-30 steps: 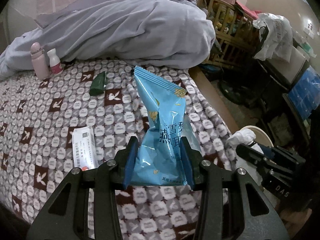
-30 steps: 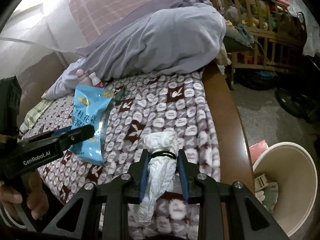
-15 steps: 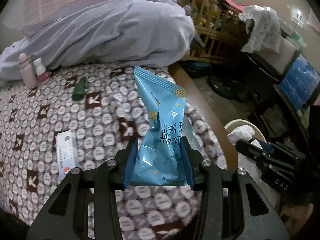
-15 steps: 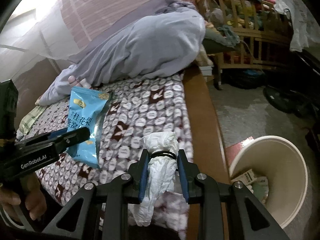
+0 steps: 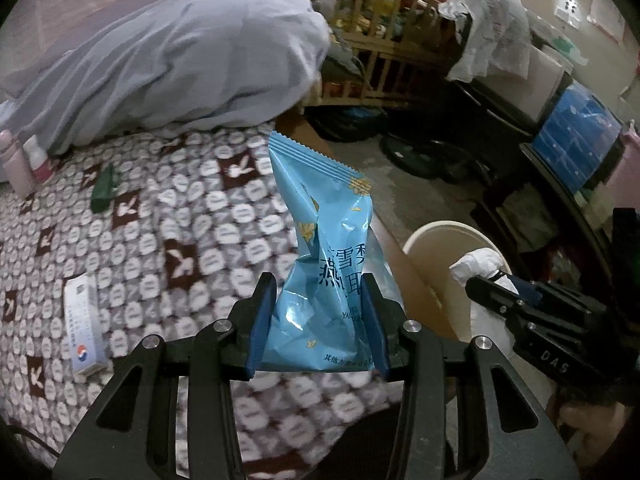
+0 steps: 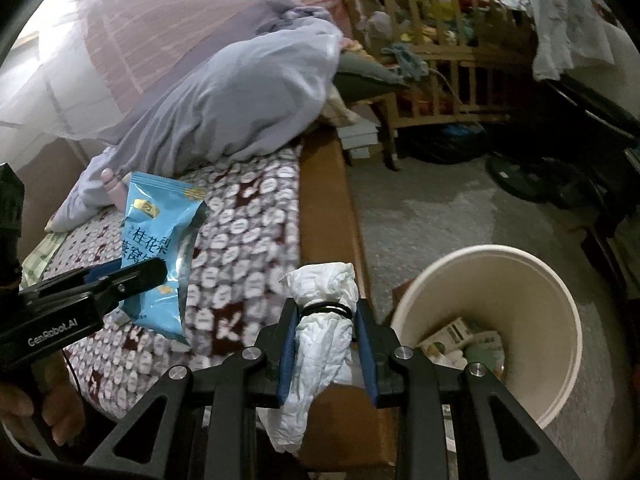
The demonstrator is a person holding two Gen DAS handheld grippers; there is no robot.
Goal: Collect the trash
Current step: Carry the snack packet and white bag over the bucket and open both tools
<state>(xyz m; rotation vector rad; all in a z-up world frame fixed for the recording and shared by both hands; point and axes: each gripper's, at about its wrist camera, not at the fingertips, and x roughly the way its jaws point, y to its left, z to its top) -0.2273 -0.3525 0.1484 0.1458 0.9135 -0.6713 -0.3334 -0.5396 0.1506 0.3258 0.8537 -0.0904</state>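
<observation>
A blue snack packet [image 5: 326,264] is clamped upright between the blue pads of the left gripper [image 5: 318,320], held at the right edge of the patterned blanket [image 5: 208,216], while a crumpled white tissue wad [image 6: 326,320] bound with a black band is pinched between the nearly closed pads of the right gripper [image 6: 326,340], held over the wooden bed rail [image 6: 324,208]. To the right of the bed, on the floor, a cream bin [image 6: 552,280] is seen with some packaging already inside. Farther left on the blanket a white box [image 5: 84,324] and a green wrapper [image 5: 103,188] are left lying, with a pink bottle [image 5: 16,168] standing at the far left.
</observation>
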